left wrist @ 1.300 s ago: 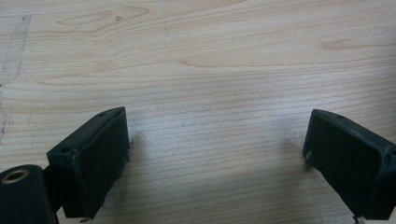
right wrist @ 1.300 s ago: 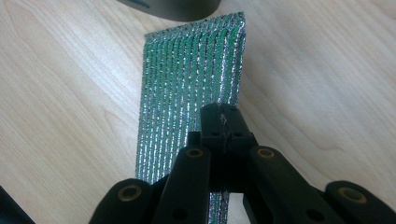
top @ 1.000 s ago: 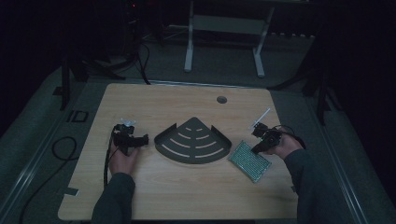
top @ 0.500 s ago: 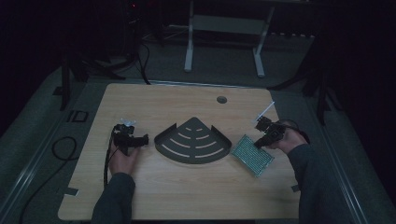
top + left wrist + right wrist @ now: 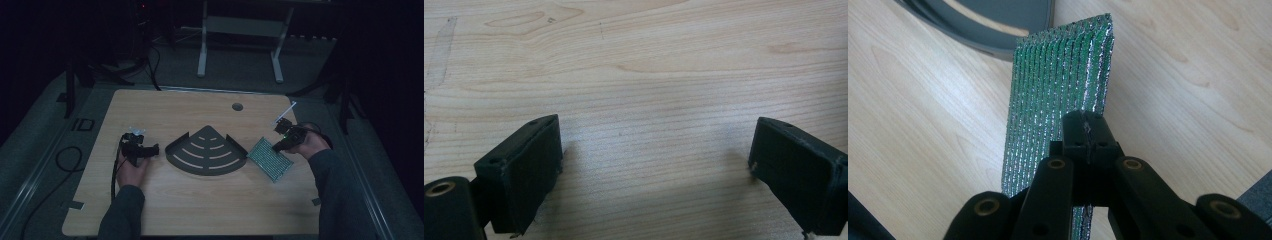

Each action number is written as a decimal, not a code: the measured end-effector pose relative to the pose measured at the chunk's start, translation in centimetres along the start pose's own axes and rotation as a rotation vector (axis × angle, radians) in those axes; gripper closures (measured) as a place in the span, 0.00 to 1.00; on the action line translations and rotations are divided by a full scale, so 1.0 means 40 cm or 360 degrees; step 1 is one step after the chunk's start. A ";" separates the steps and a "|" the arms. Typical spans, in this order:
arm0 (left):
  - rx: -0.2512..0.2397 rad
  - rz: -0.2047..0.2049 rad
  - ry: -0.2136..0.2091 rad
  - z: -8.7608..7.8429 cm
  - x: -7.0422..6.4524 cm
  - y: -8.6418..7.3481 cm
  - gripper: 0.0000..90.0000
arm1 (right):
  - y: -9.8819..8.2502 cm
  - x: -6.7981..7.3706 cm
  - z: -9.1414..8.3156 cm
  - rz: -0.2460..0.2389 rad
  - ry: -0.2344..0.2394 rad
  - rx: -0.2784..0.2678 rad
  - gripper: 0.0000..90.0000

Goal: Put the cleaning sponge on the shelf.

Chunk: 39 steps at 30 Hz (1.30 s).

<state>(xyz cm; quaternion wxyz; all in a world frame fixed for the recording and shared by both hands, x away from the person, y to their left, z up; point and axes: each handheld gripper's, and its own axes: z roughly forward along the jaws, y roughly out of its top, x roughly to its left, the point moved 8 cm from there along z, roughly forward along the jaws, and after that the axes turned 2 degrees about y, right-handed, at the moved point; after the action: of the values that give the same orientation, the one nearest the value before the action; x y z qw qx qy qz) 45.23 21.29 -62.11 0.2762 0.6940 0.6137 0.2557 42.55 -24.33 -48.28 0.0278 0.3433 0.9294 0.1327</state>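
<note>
Right gripper clamped on the green mesh pad; left gripper idle and spread over bare wood.

In the high view the right hand [image 5: 306,145] sits at the centre right of the frame, forearm entering from the lower right, with the right gripper [image 5: 280,144] angled down and toward the left. Its jaws are pressed together on the near edge of the green mesh pad [image 5: 1060,82], which extends away from the tips toward the top of the right gripper view, its far corner just beside the dark fan-shaped tray [image 5: 993,20]. In the high view the pad lies at the tray's right corner on the wooden table [image 5: 200,200]. The left hand [image 5: 131,169] rests at the centre left, and the left gripper [image 5: 656,165] is level over the tabletop, jaws wide apart with nothing between them.
</note>
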 end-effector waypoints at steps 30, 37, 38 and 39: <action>0.0003 -0.0001 -0.0001 0.000 0.000 0.000 0.08 | 0.124 0.035 -0.003 -0.0065 0.0008 -0.0063 1.00; 0.0002 -0.0002 -0.0001 0.000 0.000 0.000 0.08 | 0.151 0.037 -0.002 -0.0062 -0.0008 -0.0071 1.00; 0.0002 -0.0002 -0.0001 0.000 0.000 0.000 0.08 | 0.154 0.037 -0.001 -0.0065 -0.0010 -0.0068 1.00; 0.0002 -0.0002 -0.0001 0.000 0.000 0.000 0.08 | 0.157 0.038 0.000 -0.0062 -0.0013 -0.0062 1.00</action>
<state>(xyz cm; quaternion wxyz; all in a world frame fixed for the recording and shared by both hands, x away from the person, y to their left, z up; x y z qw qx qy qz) 45.23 21.28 -62.11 0.2762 0.6939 0.6141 0.2551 45.37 -18.77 -46.54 0.0409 0.3249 0.9331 0.1488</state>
